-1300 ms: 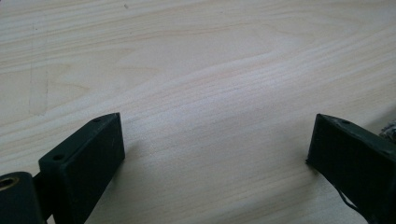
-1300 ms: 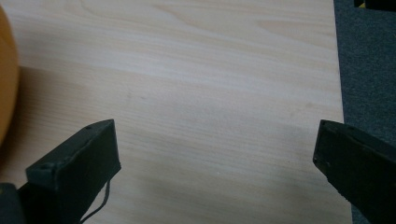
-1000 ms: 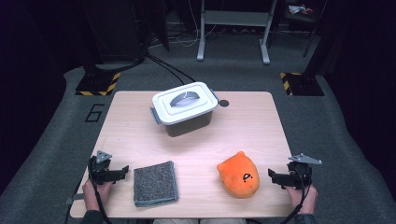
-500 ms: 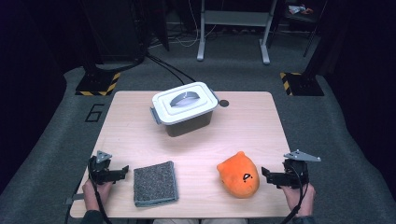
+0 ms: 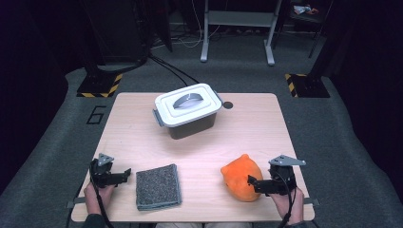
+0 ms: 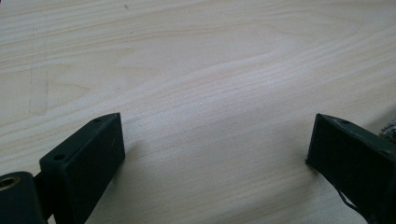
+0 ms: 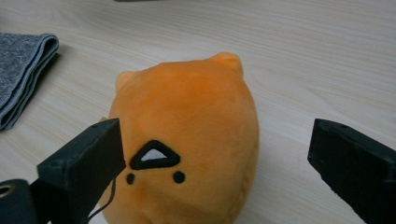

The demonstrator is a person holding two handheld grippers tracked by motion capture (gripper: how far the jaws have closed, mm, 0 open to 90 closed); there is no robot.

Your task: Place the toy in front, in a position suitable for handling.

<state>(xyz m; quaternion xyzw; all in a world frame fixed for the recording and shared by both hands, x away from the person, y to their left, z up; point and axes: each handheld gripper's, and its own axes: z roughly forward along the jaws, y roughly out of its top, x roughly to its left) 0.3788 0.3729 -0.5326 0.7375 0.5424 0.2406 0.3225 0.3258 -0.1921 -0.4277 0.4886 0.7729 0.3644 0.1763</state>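
Observation:
An orange plush toy (image 5: pixel 240 178) with a small black-and-white face lies on the wooden table (image 5: pixel 247 133) at the front right. My right gripper (image 5: pixel 251 183) is open, its jaws spread wide around the near end of the plush toy (image 7: pixel 187 140). My left gripper (image 5: pixel 126 174) is open at the front left, just left of a folded grey cloth (image 5: pixel 157 186). In the left gripper view the left gripper (image 6: pixel 215 149) has bare table (image 6: pixel 196 70) between its jaws. A white-lidded box (image 5: pixel 187 109) with a grey handle stands at the back centre.
The folded grey cloth (image 7: pixel 21 70) lies off to the left in the right gripper view. A small dark round mark (image 5: pixel 228 105) sits on the table beside the box. Dark floor, stand legs (image 5: pixel 236 28) and striped bases (image 5: pixel 100 85) lie beyond the table.
My right gripper has moved left toward the plush toy and now straddles its near end. The left gripper has stayed put.

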